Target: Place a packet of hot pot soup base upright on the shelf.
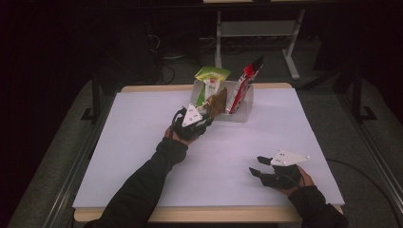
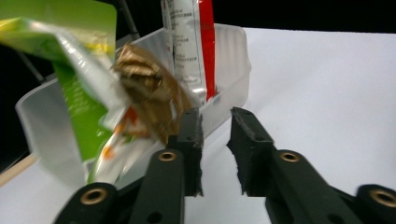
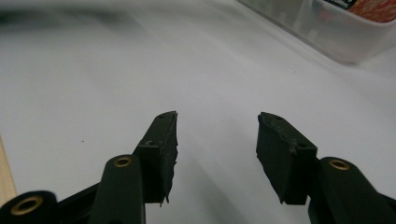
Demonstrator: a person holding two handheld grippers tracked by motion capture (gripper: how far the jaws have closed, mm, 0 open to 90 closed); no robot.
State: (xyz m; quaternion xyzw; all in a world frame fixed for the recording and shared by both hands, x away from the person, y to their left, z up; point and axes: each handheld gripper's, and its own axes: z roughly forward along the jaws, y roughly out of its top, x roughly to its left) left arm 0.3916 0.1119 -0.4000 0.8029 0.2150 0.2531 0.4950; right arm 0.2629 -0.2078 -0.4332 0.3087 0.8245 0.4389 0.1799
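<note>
The big white table [image 1: 142, 156] has lots of bare room in front and on both sides. At its far edge, near the middle, sits a clear plastic bin [image 1: 244, 111]. A green snack bag [image 1: 209, 80], a red and white packet [image 1: 241, 88] and a brown wrapper [image 1: 217, 102] stand up in it.

The person's left arm reaches far forward, so the left gripper [image 1: 205, 114] is right at the bin's near left corner. The left gripper view shows its jaws a little apart with nothing between them; the brown wrapper [image 2: 149, 88] sits just beside the left jaw. The high view is too small to show that gap.

The right gripper [image 1: 256, 166] rests low near the front right edge, well apart from the bin. Its jaws stand wide apart over bare table, with nothing in them.
</note>
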